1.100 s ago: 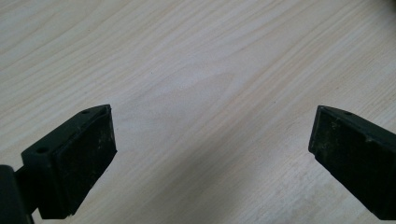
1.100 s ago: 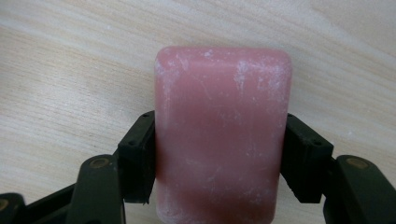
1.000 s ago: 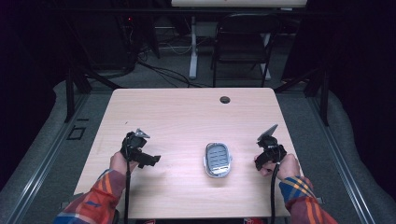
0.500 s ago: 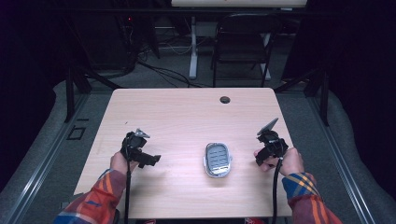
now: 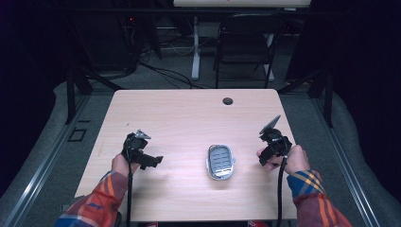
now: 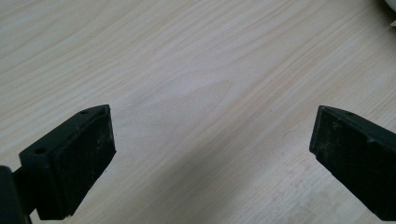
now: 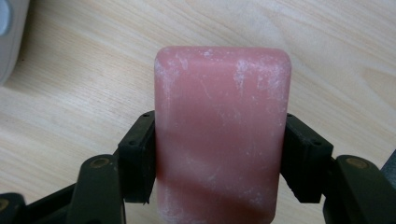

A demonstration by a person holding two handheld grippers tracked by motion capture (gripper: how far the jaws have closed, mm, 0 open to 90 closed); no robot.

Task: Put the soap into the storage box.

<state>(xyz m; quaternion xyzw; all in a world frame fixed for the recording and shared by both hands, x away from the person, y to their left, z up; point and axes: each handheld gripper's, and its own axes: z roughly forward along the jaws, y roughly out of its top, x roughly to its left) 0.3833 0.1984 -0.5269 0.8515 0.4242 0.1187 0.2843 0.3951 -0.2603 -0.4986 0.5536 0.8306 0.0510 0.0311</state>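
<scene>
My left gripper (image 5: 150,161) at the table's (image 5: 189,118) 8 o'clock, jaws spread wide over bare wood, grey soap dish (image 5: 221,161) near centre, my right gripper (image 5: 266,153) at 4 o'clock, clamped on a pink soap bar (image 7: 222,135).

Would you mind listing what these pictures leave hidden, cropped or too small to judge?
- Pink rounded soap bar: its lower end is cut off by the bottom edge of the right gripper view, and the jaws cover its sides.
- Grey oval slotted dish: too small in the high view to tell its material.
- Right gripper: in the high view, hand and gripper body hide the bar.
- Left gripper: jaw bases cropped.
</scene>
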